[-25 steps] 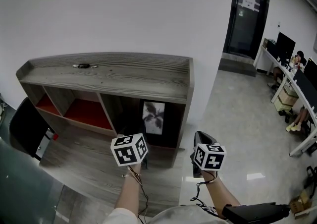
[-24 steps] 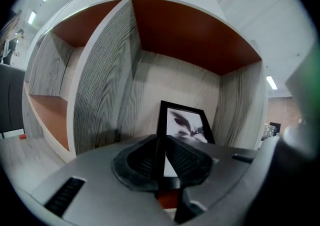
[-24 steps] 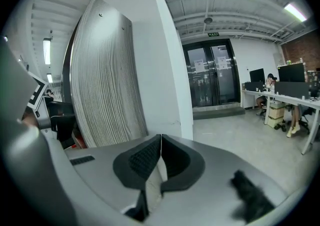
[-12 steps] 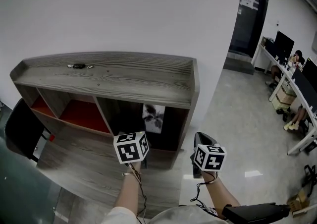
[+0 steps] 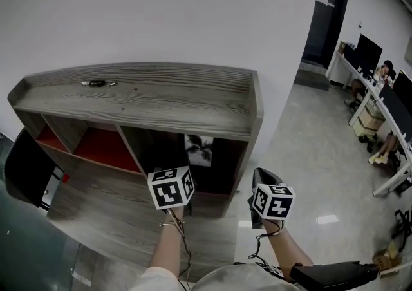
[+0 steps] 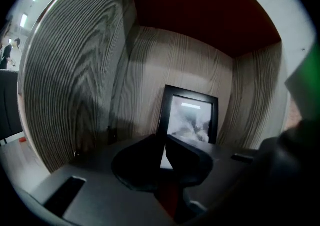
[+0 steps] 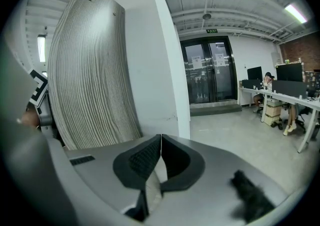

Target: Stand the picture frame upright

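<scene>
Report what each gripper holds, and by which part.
Nothing is held. The left gripper is empty, jaws slightly apart, the picture frame standing beyond them; the right gripper is shut on nothing.

A grey wood-grain shelf (image 5: 161,100) stands on the floor (image 5: 309,148). A small dark object (image 5: 96,82) lies on its top. A frame (image 5: 198,149) stands upright in its right compartment (image 5: 226,164).

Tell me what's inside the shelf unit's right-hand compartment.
A black picture frame stands upright at the back of that shelf unit compartment. The left gripper covers the frame's bottom edge and the floor beneath it.
</scene>
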The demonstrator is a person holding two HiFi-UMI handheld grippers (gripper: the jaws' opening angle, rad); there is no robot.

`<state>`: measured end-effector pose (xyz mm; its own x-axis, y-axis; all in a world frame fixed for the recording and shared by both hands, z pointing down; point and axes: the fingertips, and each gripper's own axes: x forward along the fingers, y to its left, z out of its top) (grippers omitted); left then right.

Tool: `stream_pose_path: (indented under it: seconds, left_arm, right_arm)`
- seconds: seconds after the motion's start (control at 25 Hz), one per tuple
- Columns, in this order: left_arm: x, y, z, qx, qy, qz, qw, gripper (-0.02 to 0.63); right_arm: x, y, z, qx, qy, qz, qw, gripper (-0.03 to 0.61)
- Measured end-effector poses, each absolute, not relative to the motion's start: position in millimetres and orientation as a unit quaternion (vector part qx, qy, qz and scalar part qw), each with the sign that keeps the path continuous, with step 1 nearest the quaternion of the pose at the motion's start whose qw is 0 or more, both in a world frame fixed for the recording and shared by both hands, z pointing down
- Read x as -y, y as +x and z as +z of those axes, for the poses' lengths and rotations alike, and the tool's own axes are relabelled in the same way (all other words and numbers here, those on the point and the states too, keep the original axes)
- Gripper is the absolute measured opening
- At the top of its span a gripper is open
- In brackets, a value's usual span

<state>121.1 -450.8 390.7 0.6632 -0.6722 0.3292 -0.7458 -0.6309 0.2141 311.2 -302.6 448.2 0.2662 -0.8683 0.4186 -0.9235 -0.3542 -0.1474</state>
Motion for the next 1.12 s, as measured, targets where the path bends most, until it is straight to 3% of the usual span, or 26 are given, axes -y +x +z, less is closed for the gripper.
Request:
stream_pose_path:
  seconds: [0.72,1.12]
  left_arm:
    - [453,125,391,0.390,0.899,0.125,0.155,0.074]
    - [447,123,387,0.390,0.900,0.124,0.151,0.107]
  right_arm:
    - [298,310,453,0.562,0.794,0.227,0.052,0.032]
    - [296,307,453,0.566,0.791,0.228,0.048,0.032]
